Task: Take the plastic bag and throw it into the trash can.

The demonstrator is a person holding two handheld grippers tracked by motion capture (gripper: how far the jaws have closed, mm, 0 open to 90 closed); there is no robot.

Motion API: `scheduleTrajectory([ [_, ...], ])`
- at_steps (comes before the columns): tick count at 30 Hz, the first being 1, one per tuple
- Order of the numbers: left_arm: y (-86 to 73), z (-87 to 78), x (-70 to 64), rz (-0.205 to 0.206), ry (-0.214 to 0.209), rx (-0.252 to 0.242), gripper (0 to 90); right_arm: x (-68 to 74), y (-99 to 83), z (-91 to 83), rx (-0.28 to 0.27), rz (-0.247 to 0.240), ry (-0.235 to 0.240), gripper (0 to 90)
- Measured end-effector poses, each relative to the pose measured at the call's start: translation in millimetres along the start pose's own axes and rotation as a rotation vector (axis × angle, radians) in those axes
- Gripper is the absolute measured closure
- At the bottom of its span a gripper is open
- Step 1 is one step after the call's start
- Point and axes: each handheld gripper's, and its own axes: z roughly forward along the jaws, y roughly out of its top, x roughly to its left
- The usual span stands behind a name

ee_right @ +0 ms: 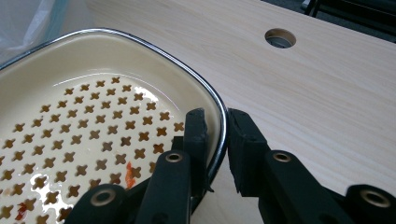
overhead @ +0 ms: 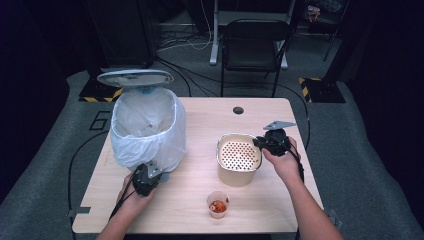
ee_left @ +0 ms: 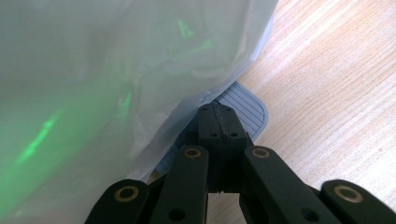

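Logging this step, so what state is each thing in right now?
Bin: lid up, white bag lining it.
Pedal: under the left gripper's shut fingers.
Left gripper: shut, empty.
Strainer: upright on the table, red scraps inside, rim clamped by the right gripper.
Cup: upright, orange bits inside.

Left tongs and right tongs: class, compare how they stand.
The left tongs are shut, tips pressing the bin's grey pedal; the right tongs straddle the strainer basin rim, one jaw inside, one outside. Both are black and hand-held.
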Motion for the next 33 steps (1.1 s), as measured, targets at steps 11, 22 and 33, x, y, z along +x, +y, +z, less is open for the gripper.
scheduleTrajectory([
  [11,0.2,-0.4,0.0,0.002,0.003,0.007,90.0,0.9,-15.8,-18.1,-0.003,-0.005,0.003,78.3],
  [22,0.3,-0.3,-0.3,0.000,0.005,0.008,90.0,2.0,-22.5,-27.0,0.002,-0.031,0.026,78.2],
  [33,0.3,-0.2,-0.1,-0.001,0.008,0.008,90.0,7.0,-26.2,-50.2,-0.065,-0.011,0.065,63.8],
])
